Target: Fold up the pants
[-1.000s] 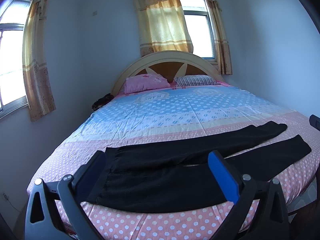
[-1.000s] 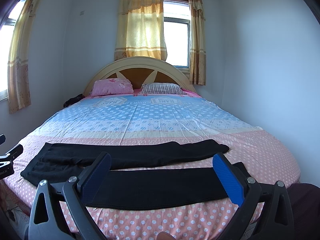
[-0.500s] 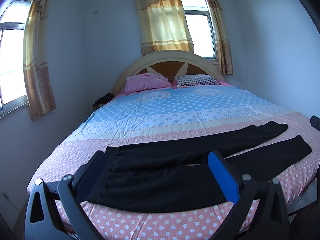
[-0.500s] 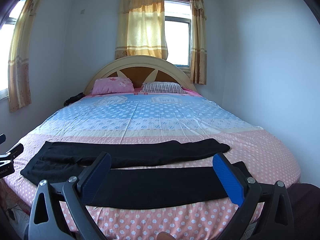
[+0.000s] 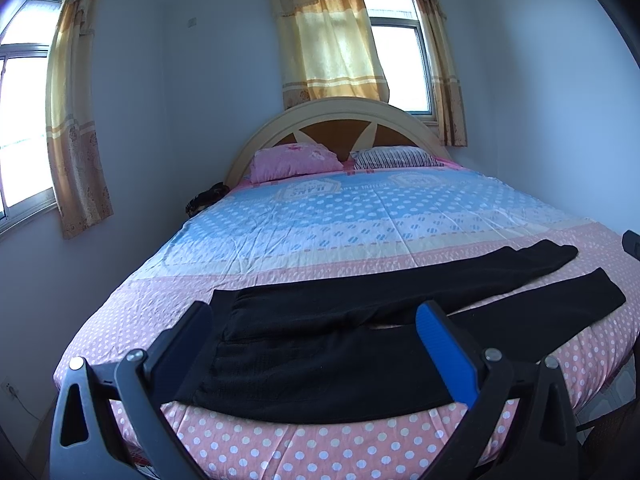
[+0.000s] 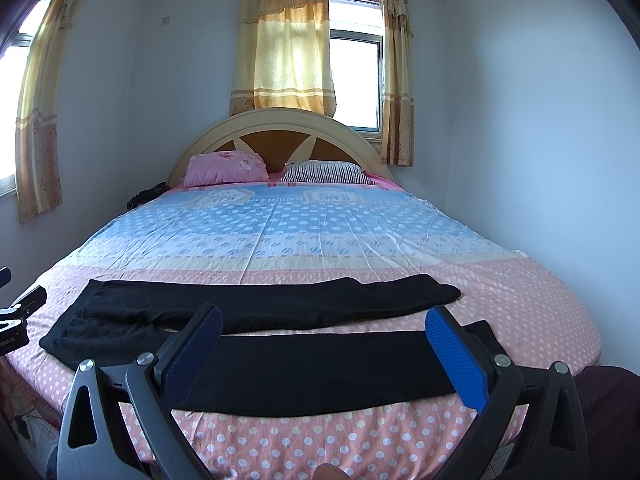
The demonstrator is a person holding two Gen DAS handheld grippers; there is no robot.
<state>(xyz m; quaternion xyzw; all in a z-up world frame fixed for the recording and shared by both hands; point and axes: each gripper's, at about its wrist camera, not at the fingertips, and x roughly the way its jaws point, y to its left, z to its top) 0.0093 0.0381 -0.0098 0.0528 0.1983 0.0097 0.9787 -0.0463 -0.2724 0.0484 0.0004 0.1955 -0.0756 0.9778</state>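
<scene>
Black pants (image 5: 360, 344) flat across near end of dotted bed (image 5: 360, 216), legs apart, pillows (image 6: 228, 168) far behind; left claw (image 5: 316, 344) and right claw (image 6: 324, 352) wide open, empty, above near edge.

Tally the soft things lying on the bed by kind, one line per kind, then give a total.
Pillows: 2, a pink pillow and a striped pillow
Pants: 1, the black pants, spread flat near the foot
Total: 3
</scene>
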